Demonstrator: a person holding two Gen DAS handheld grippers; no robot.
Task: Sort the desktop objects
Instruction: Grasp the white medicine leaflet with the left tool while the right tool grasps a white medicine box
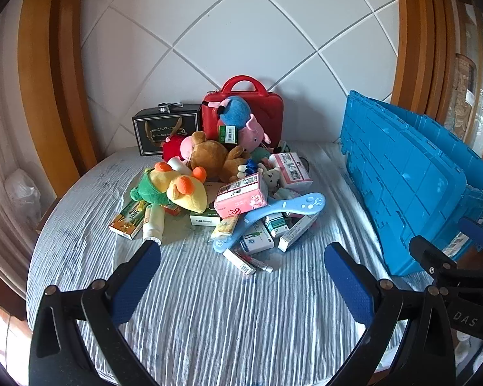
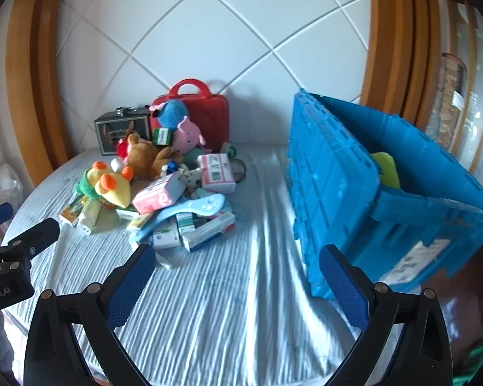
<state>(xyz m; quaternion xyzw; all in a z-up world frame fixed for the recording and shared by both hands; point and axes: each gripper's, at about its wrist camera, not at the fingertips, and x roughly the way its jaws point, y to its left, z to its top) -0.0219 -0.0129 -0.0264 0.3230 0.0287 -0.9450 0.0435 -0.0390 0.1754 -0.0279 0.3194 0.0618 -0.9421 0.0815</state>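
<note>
A heap of plush toys and small boxes lies mid-table: a yellow-green plush (image 1: 174, 189) (image 2: 111, 186), a brown bear (image 1: 214, 157), a pink plush (image 1: 254, 133), a pink box (image 1: 241, 196) (image 2: 159, 194), a light blue curved plastic piece (image 1: 273, 215) (image 2: 190, 210) and several medicine boxes (image 1: 257, 241). My left gripper (image 1: 241, 257) is open and empty, just short of the heap. My right gripper (image 2: 236, 259) is open and empty over bare cloth between the heap and the blue crate (image 2: 354, 177) (image 1: 412, 177). A yellow-green item (image 2: 386, 169) lies inside the crate.
A red case (image 1: 244, 109) and a black gift box (image 1: 167, 128) stand against the tiled wall behind the heap. The table has a striped white-blue cloth (image 1: 209, 305). Wooden frames flank both sides. The crate stands at the table's right edge.
</note>
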